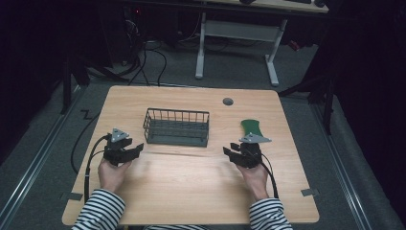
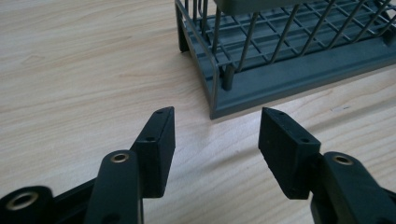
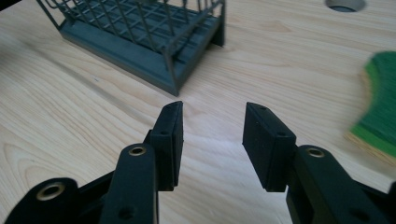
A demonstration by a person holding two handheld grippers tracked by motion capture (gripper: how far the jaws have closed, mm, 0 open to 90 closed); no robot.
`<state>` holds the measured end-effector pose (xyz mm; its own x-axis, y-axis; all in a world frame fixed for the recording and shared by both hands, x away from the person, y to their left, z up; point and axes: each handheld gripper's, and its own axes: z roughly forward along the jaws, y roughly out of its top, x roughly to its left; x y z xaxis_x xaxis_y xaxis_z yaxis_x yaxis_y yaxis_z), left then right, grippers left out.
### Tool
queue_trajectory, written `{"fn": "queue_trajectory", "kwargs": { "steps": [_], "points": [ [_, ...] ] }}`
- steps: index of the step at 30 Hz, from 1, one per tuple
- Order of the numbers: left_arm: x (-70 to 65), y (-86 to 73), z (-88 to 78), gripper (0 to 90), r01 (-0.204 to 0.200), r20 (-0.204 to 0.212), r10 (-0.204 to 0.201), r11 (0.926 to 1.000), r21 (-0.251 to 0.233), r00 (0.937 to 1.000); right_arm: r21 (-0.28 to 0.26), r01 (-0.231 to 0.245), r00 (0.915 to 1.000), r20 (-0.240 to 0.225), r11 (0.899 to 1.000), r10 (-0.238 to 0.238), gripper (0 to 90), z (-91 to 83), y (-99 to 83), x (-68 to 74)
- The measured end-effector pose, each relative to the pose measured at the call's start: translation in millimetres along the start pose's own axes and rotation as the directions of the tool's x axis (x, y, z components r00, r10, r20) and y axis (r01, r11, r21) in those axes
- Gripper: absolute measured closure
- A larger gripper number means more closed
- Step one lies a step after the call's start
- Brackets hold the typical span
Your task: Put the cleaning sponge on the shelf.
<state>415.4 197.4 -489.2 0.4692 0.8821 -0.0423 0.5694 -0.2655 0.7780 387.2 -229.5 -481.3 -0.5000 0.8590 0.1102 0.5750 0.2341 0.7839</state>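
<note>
A dark grey wire basket [image 1: 176, 127] stands empty at the middle of the wooden table [image 1: 191, 187]. A green sponge [image 1: 252, 128] with a yellow underside lies to its right. My left gripper [image 1: 136, 149] hovers off the basket's left front corner, open, with only bare wood between its jaws [image 2: 217, 114]; the basket [image 2: 280, 51] is just ahead of it. My right gripper [image 1: 231, 148] hangs near the basket's right front corner, also open and holding nothing [image 3: 213, 106]. From there the basket [image 3: 140, 32] is ahead to the left and the sponge [image 3: 380, 102] off to the right.
A round grommet hole [image 1: 228, 101] sits in the tabletop behind the basket. A white-legged desk [image 1: 239, 33] and cables stand on the floor beyond the table's far edge. Bare wood stretches along the front of the table between the person's striped sleeves.
</note>
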Motion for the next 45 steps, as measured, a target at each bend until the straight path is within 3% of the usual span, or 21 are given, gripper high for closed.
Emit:
{"fn": "queue_trajectory", "kwargs": {
  "steps": [3, 9, 14, 21, 29, 34, 45],
  "points": [
    [-0.3, 3.5, 6.7, 48.5, 0.013, 0.02, -0.013, 0.9999, 0.0, 0.9997, 0.014, 0.011, 0.9999, -0.008, 1.0, -0.011, 60.6, 7.0, 5.3, 4.3],
    [0.0, 7.5, 21.7, 49.9, 0.0, 0.012, 0.0, 0.9995, 0.032, 0.9999, 0.036, 0.01, 0.9993, -0.036, 0.999, -0.009, 62.8, 31.6, 15.1, 14.8],
    [2.4, 10.0, 28.9, 56.1, 0.016, 0.016, -0.016, 0.9998, 0.012, 0.9998, 0.071, -0.003, 0.9994, -0.035, 0.997, 0.005, 66.5, 56.4, 19.3, 20.8],
    [4.6, 11.6, 37.8, 62.9, 0.019, 0.019, -0.02, 0.9996, 0.019, 0.9996, 0.08, 0.001, 0.9997, -0.023, 0.997, 0.001, 72.0, 71.4, 24.4, 25.2],
    [2.8, 13.5, 48.1, 75.6, 0.014, 0.056, -0.016, 0.9991, 0.039, 0.9983, 0.087, -0.008, 0.9999, -0.014, 0.996, 0.009, 82.0, 78.2, 21.9, 21.2],
    [4.4, 13.8, 48.1, 84.7, 0.021, 0.054, -0.023, 0.9988, 0.045, 0.9983, 0.083, 0.026, 0.9997, -0.006, 0.996, -0.025, 85.7, 78.0, 21.8, 23.0],
    [1.6, 11.8, 44.6, 86.6, 0.0, 0.077, -0.004, 0.9984, 0.056, 0.997, 0.103, 0.068, 0.9977, -0.006, 0.992, -0.068, 86.3, 69.4, 17.8, 26.3]
  ]
}}
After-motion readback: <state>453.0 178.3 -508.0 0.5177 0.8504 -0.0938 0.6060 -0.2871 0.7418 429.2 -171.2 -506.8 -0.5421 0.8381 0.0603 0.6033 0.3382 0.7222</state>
